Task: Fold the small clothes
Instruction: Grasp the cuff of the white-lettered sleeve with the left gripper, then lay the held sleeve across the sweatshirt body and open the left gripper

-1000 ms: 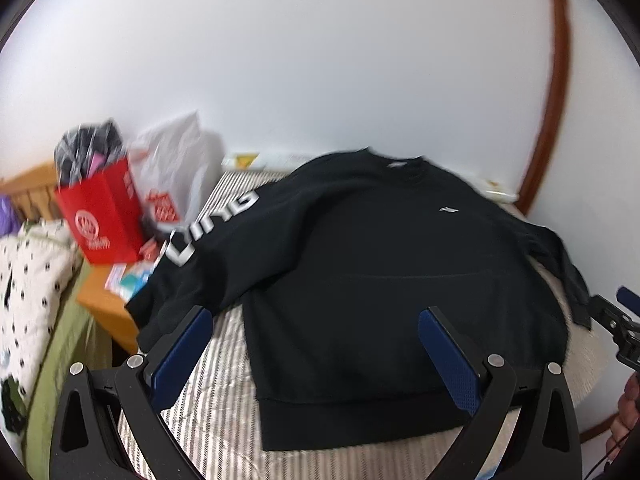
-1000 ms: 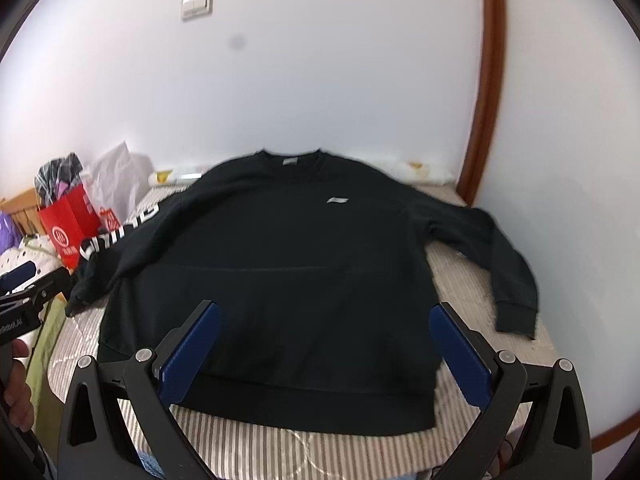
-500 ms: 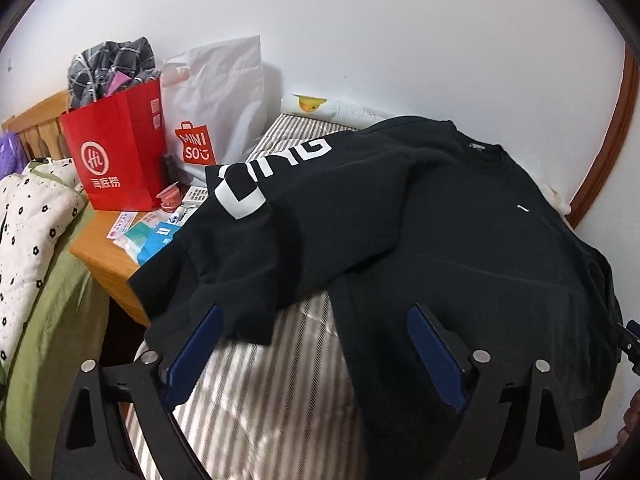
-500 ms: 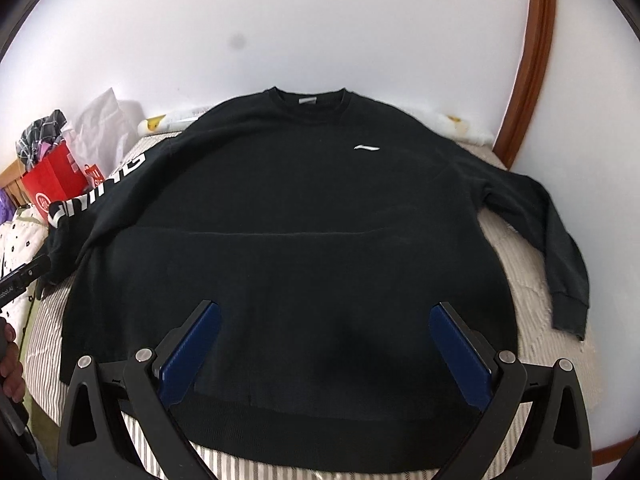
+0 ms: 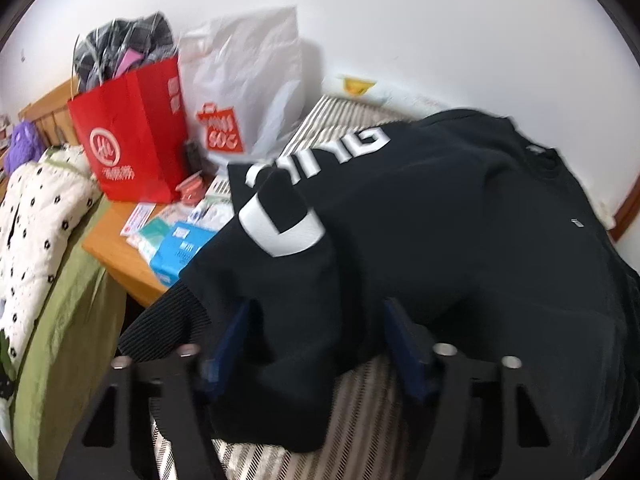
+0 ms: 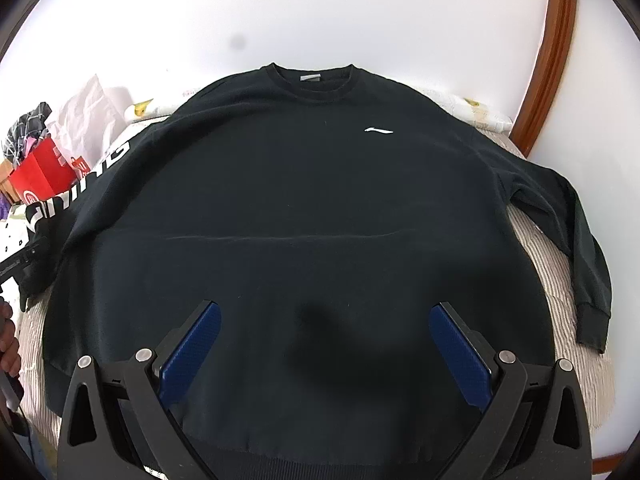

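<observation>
Black sweatshirt, white sleeve lettering (blurred), red-logo bag.

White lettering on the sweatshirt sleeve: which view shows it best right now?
The left wrist view: the white lettering runs large along the sleeve, just beyond the closing left gripper. The right wrist view shows it only small and partly hidden at the left edge.

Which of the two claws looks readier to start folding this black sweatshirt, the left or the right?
Probably the left. The left claw is closing with the lettered sleeve between its fingers, while the right claw hangs open over the sweatshirt's flat middle, gripping nothing.
</observation>
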Demonstrator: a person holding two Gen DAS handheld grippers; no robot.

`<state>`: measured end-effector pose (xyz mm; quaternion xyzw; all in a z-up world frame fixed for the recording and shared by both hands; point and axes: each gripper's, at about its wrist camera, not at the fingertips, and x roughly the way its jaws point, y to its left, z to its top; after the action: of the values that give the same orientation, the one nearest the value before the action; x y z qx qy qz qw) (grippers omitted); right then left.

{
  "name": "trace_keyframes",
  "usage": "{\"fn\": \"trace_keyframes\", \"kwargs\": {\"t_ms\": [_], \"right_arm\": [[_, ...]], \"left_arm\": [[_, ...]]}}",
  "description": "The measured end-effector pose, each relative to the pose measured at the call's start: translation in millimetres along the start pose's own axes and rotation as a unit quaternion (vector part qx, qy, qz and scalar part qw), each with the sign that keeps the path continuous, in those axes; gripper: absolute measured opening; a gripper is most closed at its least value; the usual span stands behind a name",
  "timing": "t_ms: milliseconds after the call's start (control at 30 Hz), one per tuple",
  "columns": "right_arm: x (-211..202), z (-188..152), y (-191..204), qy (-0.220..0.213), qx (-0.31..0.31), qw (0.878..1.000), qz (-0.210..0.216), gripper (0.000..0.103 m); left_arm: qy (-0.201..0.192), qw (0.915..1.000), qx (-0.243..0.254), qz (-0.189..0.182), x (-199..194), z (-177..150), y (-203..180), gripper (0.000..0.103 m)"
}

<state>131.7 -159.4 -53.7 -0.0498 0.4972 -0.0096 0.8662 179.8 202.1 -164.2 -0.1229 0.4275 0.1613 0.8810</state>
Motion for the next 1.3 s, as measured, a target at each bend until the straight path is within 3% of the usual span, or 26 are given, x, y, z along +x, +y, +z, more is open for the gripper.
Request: {"fn": "trace_keyframes", "kwargs": {"t_ms": [133, 233, 400, 500, 767, 1000, 1133, 1300], "right_arm": [[9, 2, -4, 0.007, 0.000, 1.000, -0.002, 0.102], [13, 1, -10, 0.010, 0.004, 1.000, -0.003, 0.102], [13, 1, -26, 0.007, 0.020, 1.000, 0.004, 0.102], [8, 1, -37, -0.001, 0.024, 1.000, 0.004, 0.102], [-10, -11, -93, -0.018, 0.054, 0.998, -0.007, 0.102], [-27, -38, -140, -0.035, 0.070, 0.997, -0.021, 0.102], [-29, -54, -158, -0.033, 0.077, 0.996, -0.030, 0.102], [-27, -71, -169, -0.029, 0.082, 0.996, -0.033, 0.102]], "left_arm": [[0.012, 0.9997, 0.004, 0.021, 9, 5, 1, 0.016], [-0.001, 0.9996, 0.011, 0.025, 0, 12, -7, 0.009], [-0.036, 0.9989, 0.031, -0.003, -33, 33, -35, 0.008], [-0.049, 0.9970, 0.043, -0.042, -53, 47, -66, 0.008], [-0.070, 0.9848, 0.108, -0.117, -75, 60, -182, 0.008], [-0.055, 0.9661, 0.167, -0.188, -68, 38, -284, 0.008], [-0.032, 0.9626, 0.184, -0.197, -53, 16, -317, 0.008], [-0.008, 0.9623, 0.198, -0.187, -42, -5, -327, 0.010]]}}
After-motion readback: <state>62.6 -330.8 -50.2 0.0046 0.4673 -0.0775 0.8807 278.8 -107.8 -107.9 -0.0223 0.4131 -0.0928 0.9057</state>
